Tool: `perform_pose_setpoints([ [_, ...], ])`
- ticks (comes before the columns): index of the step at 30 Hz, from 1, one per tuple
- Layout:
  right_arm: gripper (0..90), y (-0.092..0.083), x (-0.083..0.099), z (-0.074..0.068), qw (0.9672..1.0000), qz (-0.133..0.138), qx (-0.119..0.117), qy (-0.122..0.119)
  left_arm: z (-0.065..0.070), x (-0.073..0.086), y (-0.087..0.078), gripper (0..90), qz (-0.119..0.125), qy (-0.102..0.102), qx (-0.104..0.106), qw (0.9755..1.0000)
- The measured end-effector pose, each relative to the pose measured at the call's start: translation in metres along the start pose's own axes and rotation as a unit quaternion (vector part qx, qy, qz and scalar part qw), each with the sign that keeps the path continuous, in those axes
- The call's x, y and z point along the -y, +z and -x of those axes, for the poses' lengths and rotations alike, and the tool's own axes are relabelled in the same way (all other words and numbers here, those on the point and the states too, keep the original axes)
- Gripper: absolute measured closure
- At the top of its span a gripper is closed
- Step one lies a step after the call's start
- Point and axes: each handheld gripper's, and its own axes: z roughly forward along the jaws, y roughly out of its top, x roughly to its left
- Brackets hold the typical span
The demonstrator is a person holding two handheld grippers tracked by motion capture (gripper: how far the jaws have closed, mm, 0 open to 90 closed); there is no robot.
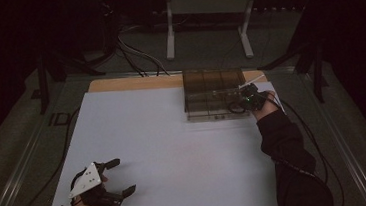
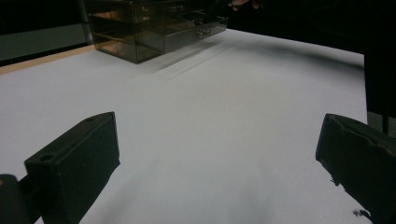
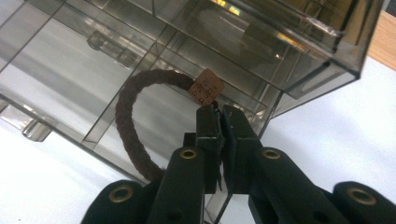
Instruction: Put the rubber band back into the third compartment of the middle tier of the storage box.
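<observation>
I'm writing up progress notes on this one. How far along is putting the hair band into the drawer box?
Done: a drawer of the smoky clear plastic drawer organiser stands pulled out. In hand: the right gripper is shut on the dark brown loop hair band near its small paper tag, over the open drawer. Left: releasing the band and closing the drawer. The left gripper rests open on the white table.
</observation>
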Motion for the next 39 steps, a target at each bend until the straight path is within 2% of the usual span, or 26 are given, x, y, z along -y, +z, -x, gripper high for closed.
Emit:
perform_pose_setpoints([
  [11,86.0,0.009,-0.004,-0.004,0.9995,-0.026,0.012,-0.010,0.000,0.000,0.000,0.3,0.001,0.000,0.001,1.0000],
  [17,85.6,0.008,-0.005,-0.004,0.9993,-0.032,0.015,-0.007,0.000,0.000,0.000,0.3,0.001,-0.001,0.002,1.0000],
  [27,77.8,-0.001,-0.005,-0.002,0.9999,-0.007,0.006,0.011,-0.001,0.000,0.000,0.3,0.002,-0.001,0.001,1.0000],
  [31,75.1,-0.008,-0.006,-0.003,0.9998,0.009,-0.011,0.013,0.000,0.000,0.000,0.3,0.001,0.000,0.000,1.0000],
  [39,63.4,-0.019,-0.009,-0.005,0.9990,0.036,-0.016,0.019,0.000,0.000,-0.001,0.3,0.002,0.000,0.000,1.0000],
])
